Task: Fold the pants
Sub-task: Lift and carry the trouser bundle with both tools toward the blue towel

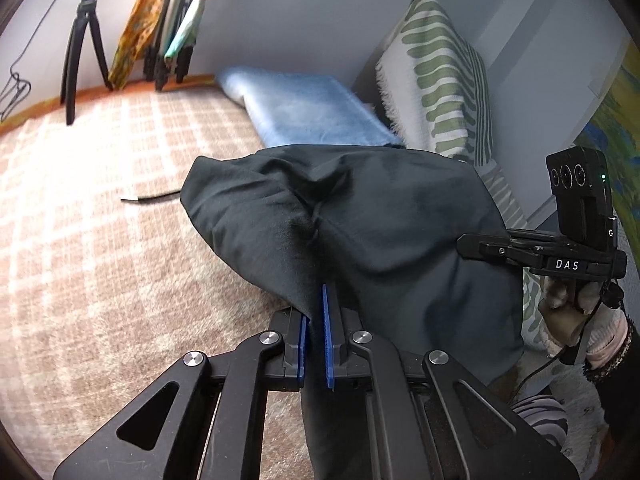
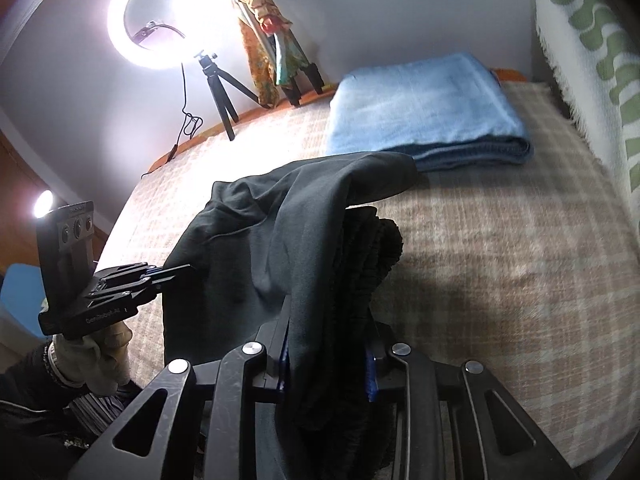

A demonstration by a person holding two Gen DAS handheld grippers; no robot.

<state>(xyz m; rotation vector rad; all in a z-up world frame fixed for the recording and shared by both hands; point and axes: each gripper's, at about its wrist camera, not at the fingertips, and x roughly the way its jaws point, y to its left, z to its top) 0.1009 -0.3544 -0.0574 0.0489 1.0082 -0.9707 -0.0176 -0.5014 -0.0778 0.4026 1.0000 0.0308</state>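
Left fingers (image 1: 316,344) were pinched nearly shut on a thin edge of the dark pants (image 1: 360,216); right fingers (image 2: 328,364) were clamped on the thicker gathered waistband, jaws part-way apart. The pants hung bunched and creased between both grippers, lifted above the checked bed (image 2: 500,240). By my read, folding had barely started: nothing laid flat yet, no neat fold visible.

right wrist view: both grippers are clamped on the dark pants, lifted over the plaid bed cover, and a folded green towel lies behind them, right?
Not quite: the folded towel is light blue, not green, as the right wrist view shows. The green is only the pattern on the cushion at the right. The rest stands: the left gripper and right gripper are both clamped on the dark pants, lifted over the plaid bed cover.
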